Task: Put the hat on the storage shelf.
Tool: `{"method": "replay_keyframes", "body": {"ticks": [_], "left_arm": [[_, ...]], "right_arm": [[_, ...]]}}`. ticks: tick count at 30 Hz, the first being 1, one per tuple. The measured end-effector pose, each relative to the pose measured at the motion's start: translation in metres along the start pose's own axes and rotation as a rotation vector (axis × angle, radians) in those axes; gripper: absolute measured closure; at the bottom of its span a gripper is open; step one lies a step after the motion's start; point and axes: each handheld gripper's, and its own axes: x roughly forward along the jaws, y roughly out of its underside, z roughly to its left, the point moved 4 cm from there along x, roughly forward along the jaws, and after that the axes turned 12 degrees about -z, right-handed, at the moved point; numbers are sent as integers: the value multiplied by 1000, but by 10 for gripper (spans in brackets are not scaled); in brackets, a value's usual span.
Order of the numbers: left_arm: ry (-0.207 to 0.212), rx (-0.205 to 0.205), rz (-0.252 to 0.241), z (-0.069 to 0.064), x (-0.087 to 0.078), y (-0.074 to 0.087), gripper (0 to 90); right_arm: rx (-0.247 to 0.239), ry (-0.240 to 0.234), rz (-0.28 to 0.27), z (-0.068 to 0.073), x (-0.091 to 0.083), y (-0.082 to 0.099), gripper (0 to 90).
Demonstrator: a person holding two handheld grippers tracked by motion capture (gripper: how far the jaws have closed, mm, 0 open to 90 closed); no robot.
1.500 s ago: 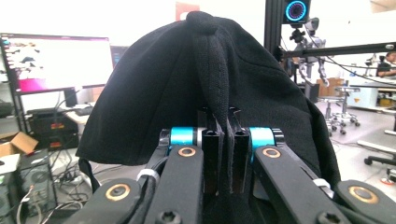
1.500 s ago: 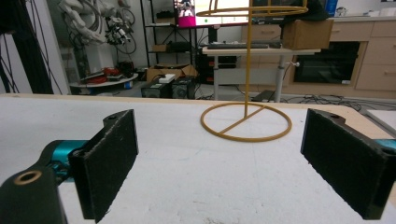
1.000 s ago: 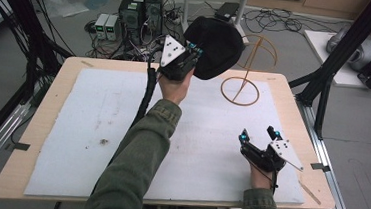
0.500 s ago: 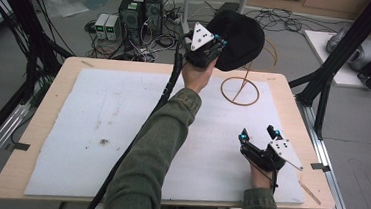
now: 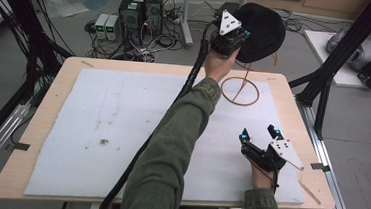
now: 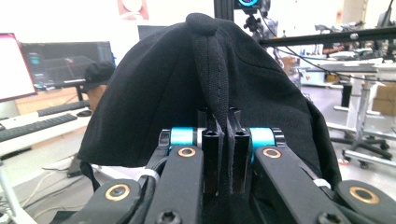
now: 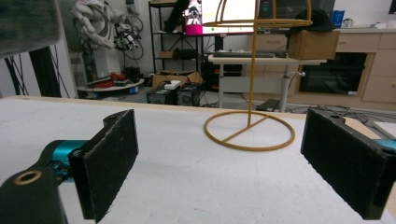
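A black cap (image 5: 262,25) hangs in the air above the far right of the table, next to the top of a gold wire stand (image 5: 239,90). My left gripper (image 5: 231,35) is shut on a fold of the black cap (image 6: 205,93), which rises between its jaws. The stand's ring base and upright pole (image 7: 250,130) stand on the white mat ahead of my right gripper (image 7: 219,163). My right gripper (image 5: 261,140) rests low over the mat near the right front edge, open, with nothing between its pads.
A white mat (image 5: 111,124) covers the wooden table (image 5: 48,103). Black frame struts (image 5: 337,61) rise at the right and left of the table. Electronics boxes and cables (image 5: 130,15) lie on the floor beyond the far edge.
My left gripper has carried the cap to the right and farther back, up beside the top of the wire stand. My right gripper has stayed in place.
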Motion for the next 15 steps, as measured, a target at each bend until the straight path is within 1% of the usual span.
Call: {"method": "replay_keyframes", "body": {"ticks": [1,4,6,9,10,11,12,13,15], "left_arm": [[5,1,-1,-2,3,1,873],[9,-3,5,-6,9,4,873],[-5,10,22,-6,11,7,873],[-8,-11,36,-2,13,9,874],[-12,-20,51,2,14,11,874],[-12,-20,51,2,14,11,874],[-17,-26,64,4,15,13,874],[-14,-35,77,6,16,14,875],[-2,-37,105,10,18,17,874]], "right_arm": [[-12,-8,-4,1,0,0,103],[-10,-13,1,2,0,0,102],[-9,-16,1,2,0,0,102],[-12,-18,0,2,0,0,102],[-24,-22,2,3,0,1,102],[-24,-22,2,3,0,1,102],[-29,-24,4,4,1,1,102],[-36,-27,3,4,1,1,102],[-35,-33,7,6,2,2,102]]}}
